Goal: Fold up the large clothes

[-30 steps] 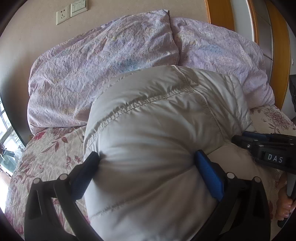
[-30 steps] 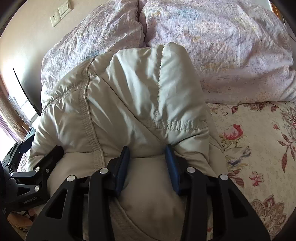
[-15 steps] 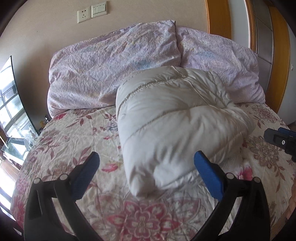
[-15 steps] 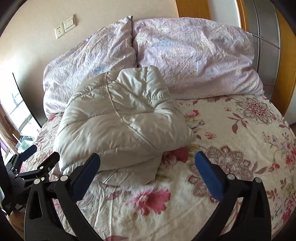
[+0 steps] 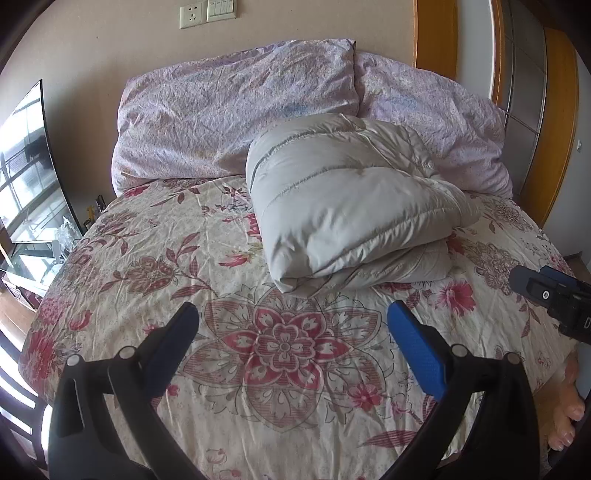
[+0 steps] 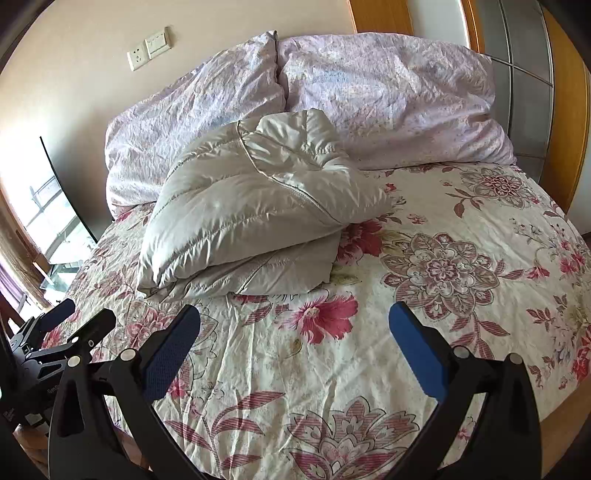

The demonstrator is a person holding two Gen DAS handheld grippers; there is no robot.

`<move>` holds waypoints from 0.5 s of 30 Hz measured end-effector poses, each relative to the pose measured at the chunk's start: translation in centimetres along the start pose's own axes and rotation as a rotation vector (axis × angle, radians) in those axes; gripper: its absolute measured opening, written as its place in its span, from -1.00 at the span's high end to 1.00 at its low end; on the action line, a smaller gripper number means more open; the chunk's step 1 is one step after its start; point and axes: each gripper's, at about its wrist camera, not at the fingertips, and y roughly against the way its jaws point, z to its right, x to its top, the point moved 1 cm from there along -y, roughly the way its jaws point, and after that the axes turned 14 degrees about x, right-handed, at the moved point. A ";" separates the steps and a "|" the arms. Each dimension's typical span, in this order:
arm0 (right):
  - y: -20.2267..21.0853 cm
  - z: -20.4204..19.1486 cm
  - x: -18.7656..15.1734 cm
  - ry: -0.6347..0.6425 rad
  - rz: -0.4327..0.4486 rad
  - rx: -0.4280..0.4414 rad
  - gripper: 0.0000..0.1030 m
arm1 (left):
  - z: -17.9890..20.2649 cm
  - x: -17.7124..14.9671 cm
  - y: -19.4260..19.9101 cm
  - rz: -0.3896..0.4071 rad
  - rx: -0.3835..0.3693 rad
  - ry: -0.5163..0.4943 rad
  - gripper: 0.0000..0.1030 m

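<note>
Lying folded into a thick bundle on the bed's cream sheet printed with red and maroon flowers, the puffy pale-grey quilted down jacket sits toward the head of the bed, its far edge against the two crinkled lilac pillows that lean on the beige wall. The left gripper hangs above bare sheet with its blue-padded fingers spread wide apart and nothing between them, clear of the jacket. The right gripper is likewise short of the jacket; its jaws have just been opening and now stand at full spread, empty (each gripper shows at the edge of the other's view). A white socket and switch plate is fixed to the wall above the pillows, and a wooden-framed wardrobe stands beside the bed.
</note>
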 end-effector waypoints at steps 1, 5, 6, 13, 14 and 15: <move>0.2 -0.1 -0.3 0.003 0.003 -0.006 -0.97 | 0.0 -0.2 0.2 0.001 0.001 0.000 -0.97; 1.3 -0.5 -0.9 0.012 0.019 -0.017 -0.97 | -0.2 -0.7 0.8 -0.005 0.000 -0.002 -0.97; 1.6 -0.6 -1.0 0.010 0.021 -0.016 -0.97 | -0.3 -0.7 0.9 -0.009 -0.004 0.000 -0.97; 2.7 -0.9 -1.5 -0.001 0.027 -0.001 -0.97 | -0.3 -0.9 1.4 -0.032 -0.030 0.006 -0.97; 2.8 -0.9 -1.5 -0.005 0.026 0.004 -0.97 | -0.3 -0.9 1.5 -0.032 -0.035 0.008 -0.97; 2.8 -0.8 -1.5 -0.009 0.025 0.011 -0.97 | -0.3 -0.8 1.6 -0.032 -0.040 0.009 -0.97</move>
